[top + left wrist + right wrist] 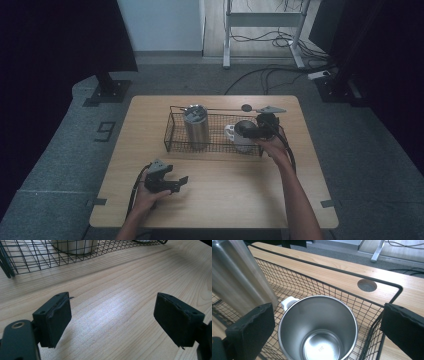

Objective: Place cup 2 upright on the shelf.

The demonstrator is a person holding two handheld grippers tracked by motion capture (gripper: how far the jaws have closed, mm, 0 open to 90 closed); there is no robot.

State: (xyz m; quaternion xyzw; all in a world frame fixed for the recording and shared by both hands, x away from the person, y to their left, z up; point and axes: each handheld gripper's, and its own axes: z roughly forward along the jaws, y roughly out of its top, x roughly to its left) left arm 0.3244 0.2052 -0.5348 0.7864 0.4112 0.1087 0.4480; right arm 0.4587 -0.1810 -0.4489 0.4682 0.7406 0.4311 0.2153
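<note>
Mug (318, 327) sits at the lower centre of the right gripper view, an open steel cup with a white handle stub poking toward the upper left, standing inside the wire basket (172, 131) at its right end. The right gripper (261, 131) hovers just over the mug's mouth, and its jaws stand wide, one black pad at the lower left and the other at the right edge of that view, straddling the rim without touching it; that spread looks chosen so the pads can drop on either side of the wall, or of the whole cup. In the high view the mug shows at centre right, partly covered by the gripper and hand, so I cannot tell for sure whether it rests flat on the mesh. The tall steel tumbler (196, 126) stands upright in the left half of the basket, well apart from the mug, which leaves room for the pads to come down. The left gripper (176, 183) rests low on the bare table (235, 200) at lower left of the high view, its jaws wide with nothing between them, apparently parked there to keep clear of the basket while the other hand works.
</note>
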